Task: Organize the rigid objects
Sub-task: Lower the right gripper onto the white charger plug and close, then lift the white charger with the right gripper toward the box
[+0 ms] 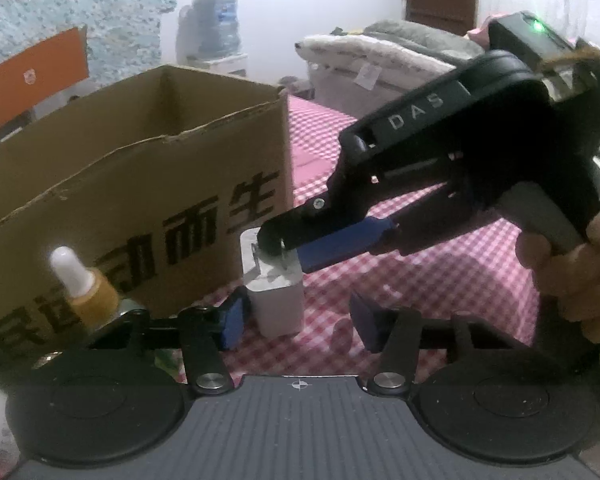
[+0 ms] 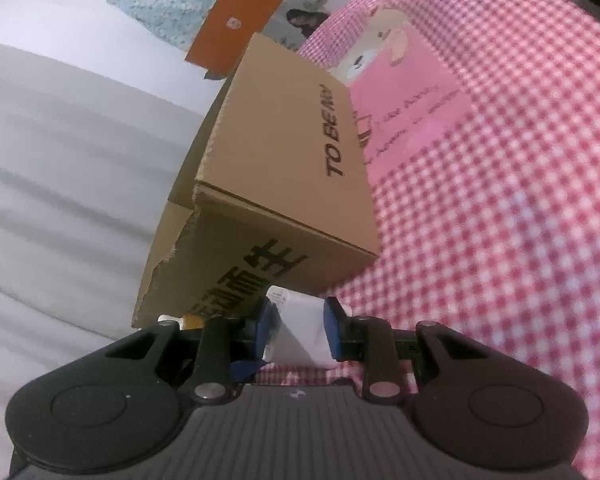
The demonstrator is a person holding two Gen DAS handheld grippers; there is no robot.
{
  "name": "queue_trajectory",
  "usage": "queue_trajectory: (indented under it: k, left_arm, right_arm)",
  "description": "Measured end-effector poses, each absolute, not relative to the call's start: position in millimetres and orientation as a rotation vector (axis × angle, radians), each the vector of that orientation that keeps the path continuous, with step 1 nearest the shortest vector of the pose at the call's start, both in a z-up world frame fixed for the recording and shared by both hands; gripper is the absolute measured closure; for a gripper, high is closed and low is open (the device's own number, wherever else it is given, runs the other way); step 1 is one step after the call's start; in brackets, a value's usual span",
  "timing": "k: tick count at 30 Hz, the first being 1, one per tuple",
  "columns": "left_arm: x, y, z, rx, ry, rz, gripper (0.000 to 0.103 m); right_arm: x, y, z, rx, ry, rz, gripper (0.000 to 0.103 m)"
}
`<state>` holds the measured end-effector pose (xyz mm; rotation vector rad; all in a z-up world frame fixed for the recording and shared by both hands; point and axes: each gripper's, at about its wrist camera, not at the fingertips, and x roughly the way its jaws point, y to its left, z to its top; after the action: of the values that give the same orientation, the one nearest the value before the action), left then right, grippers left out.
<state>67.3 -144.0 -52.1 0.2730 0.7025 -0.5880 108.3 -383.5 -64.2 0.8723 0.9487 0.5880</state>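
Note:
A white charger block (image 1: 278,296) stands on the pink checked cloth, just in front of the open cardboard box (image 1: 140,184). My right gripper (image 1: 284,254) reaches in from the right and its blue pads (image 1: 340,246) clamp the block's top, where the metal prongs show. In the right wrist view the same block (image 2: 300,332) sits pressed between both pads of the right gripper (image 2: 300,330), with the box (image 2: 284,184) behind. My left gripper (image 1: 298,322) straddles the block's base: the left pad (image 1: 232,320) is close beside it, the right pad (image 1: 366,326) well apart. A dropper bottle (image 1: 86,288) stands at left.
A person's hand (image 1: 572,272) holds the right gripper's handle. The checked cloth (image 2: 500,240) spreads to the right of the box. Behind lie an orange carton (image 1: 32,76), water bottles (image 1: 216,28) and folded bedding (image 1: 380,56). A pink printed patch (image 2: 412,92) marks the cloth.

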Motion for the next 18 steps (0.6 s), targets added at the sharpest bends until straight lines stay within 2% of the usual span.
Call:
queue_trajectory:
  k: [3, 9, 18]
  left_arm:
    - [67.2, -147.2, -51.7, 0.268, 0.703, -0.603, 0.058]
    - [59.8, -151.1, -50.9, 0.249, 0.721, -0.642, 0.065]
    - [50.0, -156.0, -47.6, 0.253, 0.743, -0.691, 0.061]
  right_arm:
    - [103.4, -392.5, -65.8, 0.891, 0.943, 0.562, 0.071]
    - [79.4, -413.4, -68.4, 0.950, 0.938, 0.518, 0.071]
    - [44.1, -431.9, -59.9, 0.927, 0.924, 0.471, 0.067]
